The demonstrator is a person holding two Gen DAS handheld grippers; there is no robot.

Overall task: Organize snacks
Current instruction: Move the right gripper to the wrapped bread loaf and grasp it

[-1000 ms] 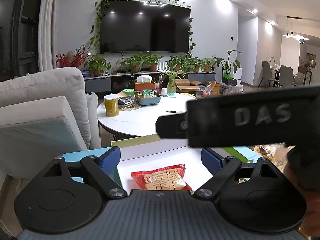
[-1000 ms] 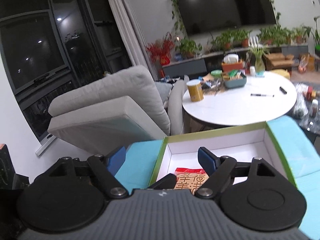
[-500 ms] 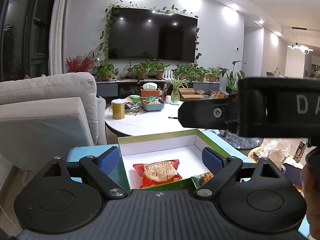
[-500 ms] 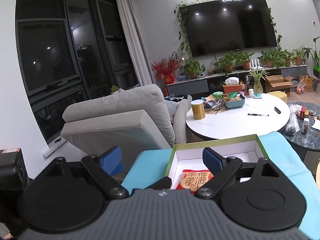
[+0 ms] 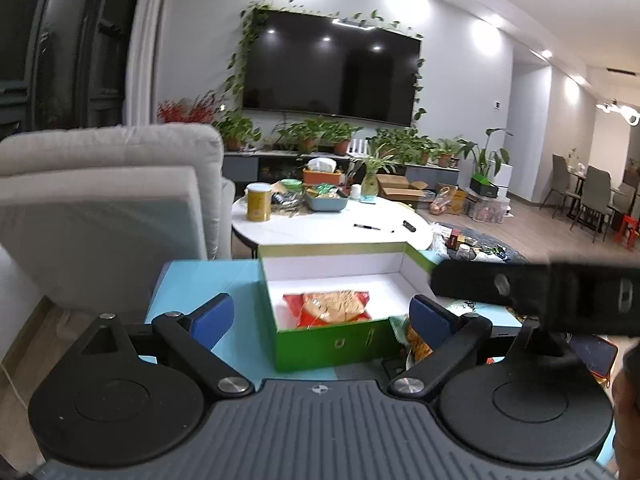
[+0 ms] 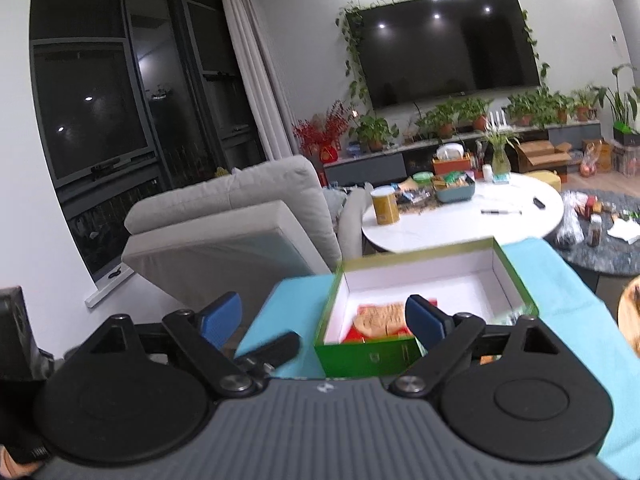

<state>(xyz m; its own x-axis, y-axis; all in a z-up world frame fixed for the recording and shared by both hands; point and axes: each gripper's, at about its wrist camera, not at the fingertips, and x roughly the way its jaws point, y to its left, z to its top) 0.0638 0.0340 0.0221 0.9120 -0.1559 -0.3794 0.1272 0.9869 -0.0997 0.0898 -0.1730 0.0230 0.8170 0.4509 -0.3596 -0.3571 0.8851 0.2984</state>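
A green box (image 5: 336, 344) with a white lining sits open on a light blue tabletop (image 5: 208, 280), and a red-wrapped snack packet (image 5: 326, 308) lies flat on its floor toward the near wall. The left gripper (image 5: 322, 318) hangs just short of the box's near side with its blue-padded fingers (image 5: 212, 316) spread wide and nothing between them. Just outside the box's near right corner, a second snack in clear wrapping (image 5: 416, 344) with orange-brown pieces rests on the tabletop, partly hidden behind the right-hand pad. The black body of the other tool (image 5: 540, 298) crosses the right side of the left wrist view. From the right wrist camera, the right gripper (image 6: 324, 318) is likewise spread wide and empty, its fingers (image 6: 424, 320) framing the near left corner of the green box (image 6: 368, 356), with the red snack packet (image 6: 380, 318) showing inside. Beyond the blue tabletop (image 6: 568, 292) stand a grey sofa (image 6: 248, 216) on the left and a round white table (image 6: 460, 220) carrying a yellow canister (image 6: 385, 206), a blue tray of packets (image 6: 454, 190) and a pen (image 6: 502, 212). A wall-mounted television (image 6: 444, 46) edged with trailing vines hangs on the far wall above a row of potted plants (image 6: 460, 116).
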